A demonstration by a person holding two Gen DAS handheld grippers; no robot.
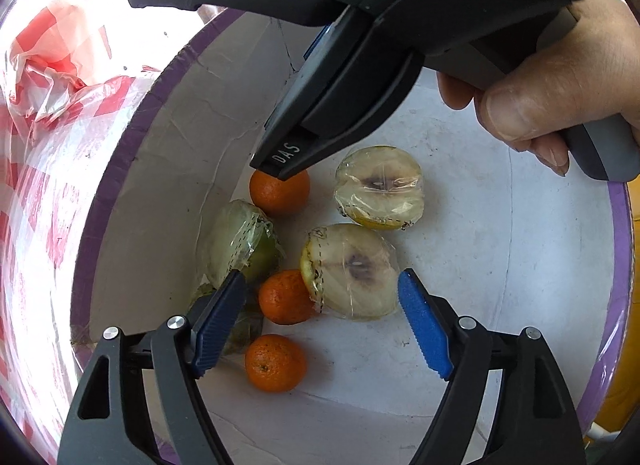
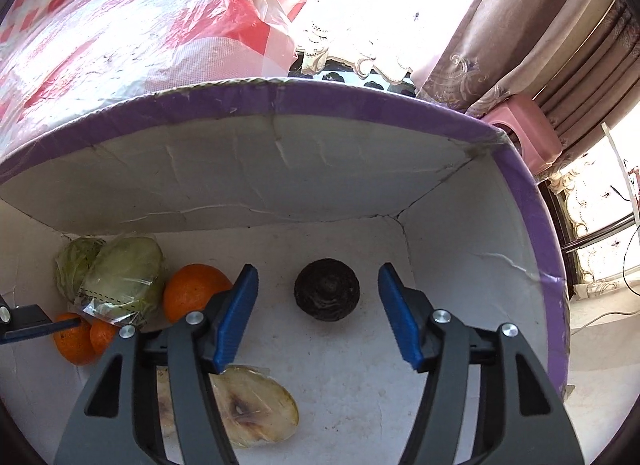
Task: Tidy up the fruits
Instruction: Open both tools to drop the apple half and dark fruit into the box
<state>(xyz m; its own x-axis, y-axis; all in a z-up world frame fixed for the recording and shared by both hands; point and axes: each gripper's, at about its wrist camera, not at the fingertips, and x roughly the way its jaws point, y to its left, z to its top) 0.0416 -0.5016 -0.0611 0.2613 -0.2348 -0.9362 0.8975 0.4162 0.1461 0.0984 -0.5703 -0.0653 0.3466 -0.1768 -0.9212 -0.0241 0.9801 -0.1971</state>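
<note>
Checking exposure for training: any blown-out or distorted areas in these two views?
Left wrist: background beyond the box rim is blown out top left; right gripper looms large, hiding part of the box. Right wrist: window is overexposed; fisheye bows the rim; dark round fruit stays sharp.

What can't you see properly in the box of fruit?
- The far orange: in the left wrist view the right hand-held gripper covers its top.
- The wrapped green fruit: the left hand-held gripper finger hides its lower part.
- The dark round thing in the right wrist view: too dark to name.
- The cut fruit half: partly behind the right gripper's finger.
</note>
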